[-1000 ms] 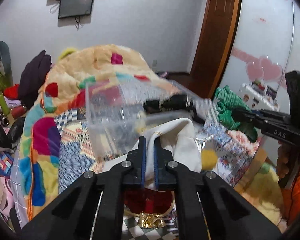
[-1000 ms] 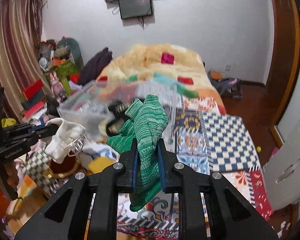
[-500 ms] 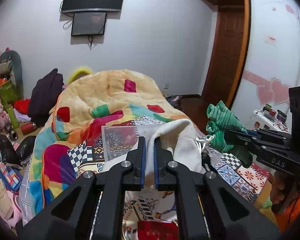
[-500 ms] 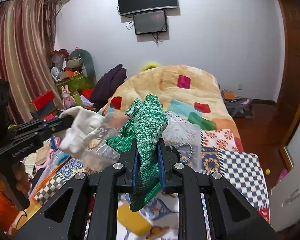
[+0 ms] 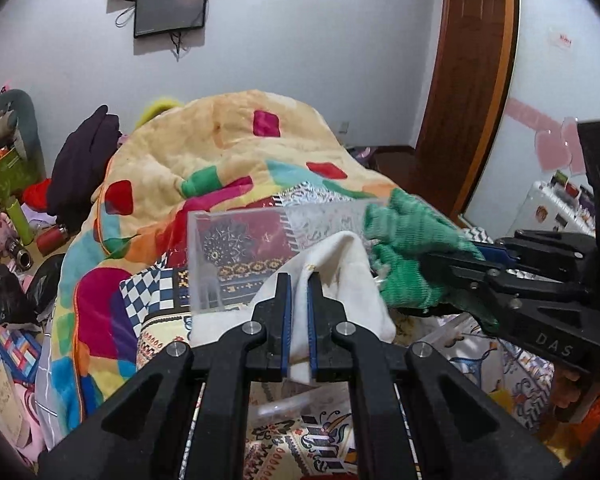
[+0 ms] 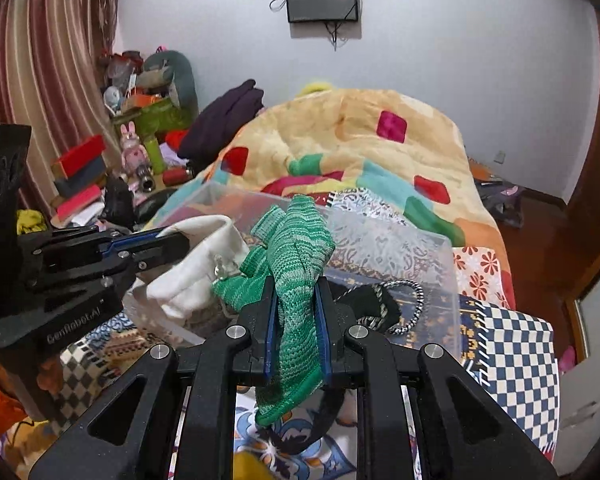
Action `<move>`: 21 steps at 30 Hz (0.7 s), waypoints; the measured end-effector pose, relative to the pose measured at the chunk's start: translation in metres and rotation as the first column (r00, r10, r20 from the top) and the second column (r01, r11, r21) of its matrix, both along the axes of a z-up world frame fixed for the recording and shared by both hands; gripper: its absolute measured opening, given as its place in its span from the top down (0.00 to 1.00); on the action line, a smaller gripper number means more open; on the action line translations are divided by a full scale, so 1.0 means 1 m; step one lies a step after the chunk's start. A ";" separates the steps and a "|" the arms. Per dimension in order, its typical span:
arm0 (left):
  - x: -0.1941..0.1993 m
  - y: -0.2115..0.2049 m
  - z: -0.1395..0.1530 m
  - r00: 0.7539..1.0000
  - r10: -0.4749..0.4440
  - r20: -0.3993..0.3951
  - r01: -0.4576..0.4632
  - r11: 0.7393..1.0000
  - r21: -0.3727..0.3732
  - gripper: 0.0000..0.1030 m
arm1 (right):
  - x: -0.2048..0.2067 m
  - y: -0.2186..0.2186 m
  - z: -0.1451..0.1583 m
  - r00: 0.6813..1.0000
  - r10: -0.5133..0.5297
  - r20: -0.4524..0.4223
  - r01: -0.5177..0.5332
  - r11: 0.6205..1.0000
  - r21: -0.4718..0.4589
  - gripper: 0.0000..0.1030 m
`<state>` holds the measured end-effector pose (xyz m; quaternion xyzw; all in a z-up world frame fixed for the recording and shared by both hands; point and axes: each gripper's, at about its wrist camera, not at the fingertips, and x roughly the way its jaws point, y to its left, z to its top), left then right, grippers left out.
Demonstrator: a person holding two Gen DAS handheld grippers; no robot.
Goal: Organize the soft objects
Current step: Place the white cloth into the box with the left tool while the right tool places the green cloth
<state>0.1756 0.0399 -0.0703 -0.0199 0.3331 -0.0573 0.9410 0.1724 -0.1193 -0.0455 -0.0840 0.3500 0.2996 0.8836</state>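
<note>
Midway: left gripper (image 5: 298,312) clamped on white cloth (image 5: 340,264), right gripper (image 6: 296,312) on green knit (image 6: 296,248), both above clear bin (image 6: 400,240) at 12 o'clock, unreleased

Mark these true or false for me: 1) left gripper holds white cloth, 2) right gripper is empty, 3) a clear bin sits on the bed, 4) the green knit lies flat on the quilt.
1) True: the left gripper is shut on the white cloth.
2) False: the right gripper is shut on the green knit.
3) True: the clear bin sits on the bed.
4) False: the green knit hangs from the right gripper's jaws.
</note>
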 end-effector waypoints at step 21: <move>-0.041 -0.012 0.031 0.997 -0.062 0.043 0.062 0.998 0.003 0.58 | -0.027 -0.011 0.029 0.997 -0.021 0.071 0.022 1.000 -0.020 0.39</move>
